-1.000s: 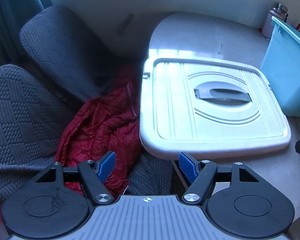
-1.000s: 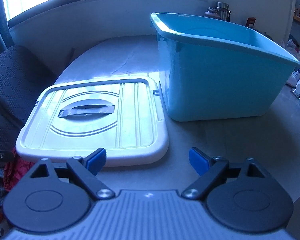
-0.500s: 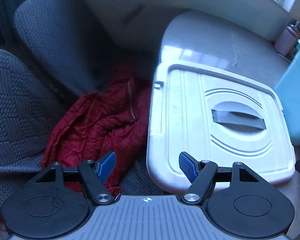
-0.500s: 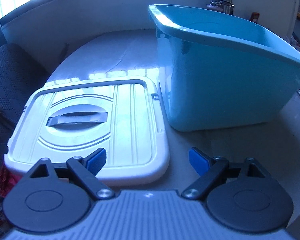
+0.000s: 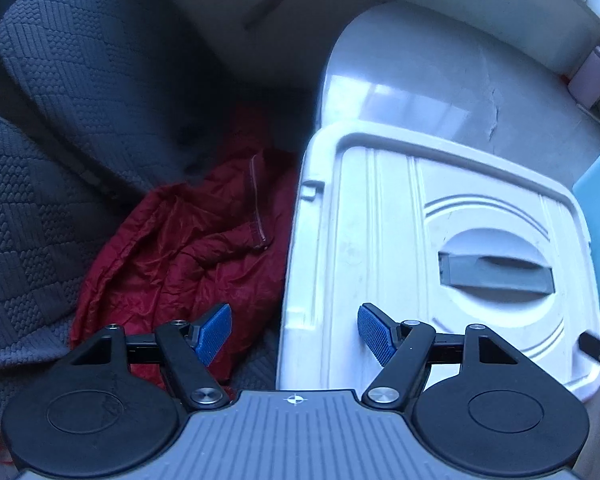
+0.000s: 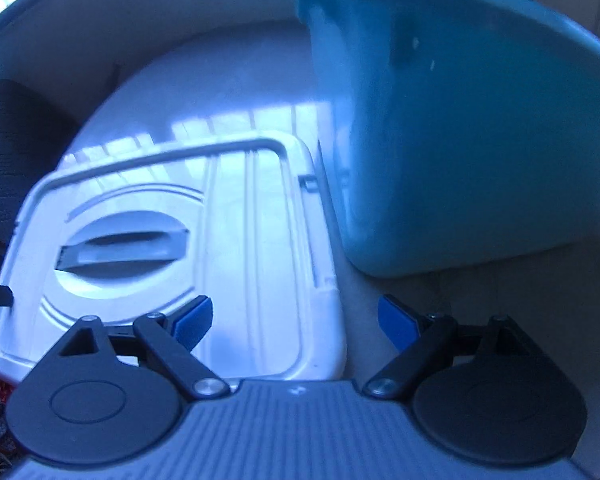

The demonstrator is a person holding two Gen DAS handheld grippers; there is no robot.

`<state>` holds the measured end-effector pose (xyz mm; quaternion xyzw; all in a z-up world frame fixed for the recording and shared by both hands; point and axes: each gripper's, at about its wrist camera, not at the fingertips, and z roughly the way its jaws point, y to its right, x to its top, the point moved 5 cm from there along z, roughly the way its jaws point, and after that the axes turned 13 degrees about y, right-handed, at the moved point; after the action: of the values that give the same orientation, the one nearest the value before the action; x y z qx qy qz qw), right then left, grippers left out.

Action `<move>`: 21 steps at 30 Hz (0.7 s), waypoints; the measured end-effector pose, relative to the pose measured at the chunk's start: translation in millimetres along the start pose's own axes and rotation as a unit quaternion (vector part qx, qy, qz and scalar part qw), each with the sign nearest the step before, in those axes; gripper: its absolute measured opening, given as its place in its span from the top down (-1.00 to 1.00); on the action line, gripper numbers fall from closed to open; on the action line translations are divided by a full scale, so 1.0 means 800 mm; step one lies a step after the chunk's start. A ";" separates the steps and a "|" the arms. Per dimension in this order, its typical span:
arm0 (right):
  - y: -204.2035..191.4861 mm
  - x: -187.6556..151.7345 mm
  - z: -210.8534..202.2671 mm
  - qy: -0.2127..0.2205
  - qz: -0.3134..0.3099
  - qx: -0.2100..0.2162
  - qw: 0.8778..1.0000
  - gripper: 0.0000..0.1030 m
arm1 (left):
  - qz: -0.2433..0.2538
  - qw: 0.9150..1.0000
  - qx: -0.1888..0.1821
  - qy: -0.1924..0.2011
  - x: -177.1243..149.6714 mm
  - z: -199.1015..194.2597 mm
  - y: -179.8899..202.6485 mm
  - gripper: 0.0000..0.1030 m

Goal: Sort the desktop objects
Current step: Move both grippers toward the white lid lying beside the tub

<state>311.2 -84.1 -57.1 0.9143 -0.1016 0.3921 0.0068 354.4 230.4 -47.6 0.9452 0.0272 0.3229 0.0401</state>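
Both the left gripper (image 5: 294, 334) and right gripper (image 6: 296, 322) hang open and empty over the white lid (image 5: 380, 240), lying flat beside the blue bin (image 6: 460, 140) (stiff, light, probably slick), best pinched by its opposite rims.

teal bin (image 6: 460, 140) blurred, rim cropped

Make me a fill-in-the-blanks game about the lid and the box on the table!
1. The lid lying flat on the table is coloured ____.
2. The box beside the lid has no lid on it, so its top is ____.
3. The crumpled jacket on the seat is coloured ____.
4. Both the left gripper and the right gripper hold ____.

Missing words: white; open; red; nothing
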 end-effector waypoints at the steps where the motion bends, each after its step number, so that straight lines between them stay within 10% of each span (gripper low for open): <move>1: 0.003 -0.002 0.004 -0.006 0.011 0.002 1.000 -0.87 | -0.002 1.000 -0.002 -0.001 0.001 0.001 0.000 -0.41; 21: -0.043 -0.019 -0.010 -0.030 -0.027 0.092 0.995 -0.49 | -0.069 0.998 -0.006 0.004 -0.013 -0.005 -0.058 -0.69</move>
<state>301.8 -46.7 -60.2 0.9247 -0.0406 0.3721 -0.0699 342.6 276.4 -54.8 0.9396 0.0911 0.3231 0.0677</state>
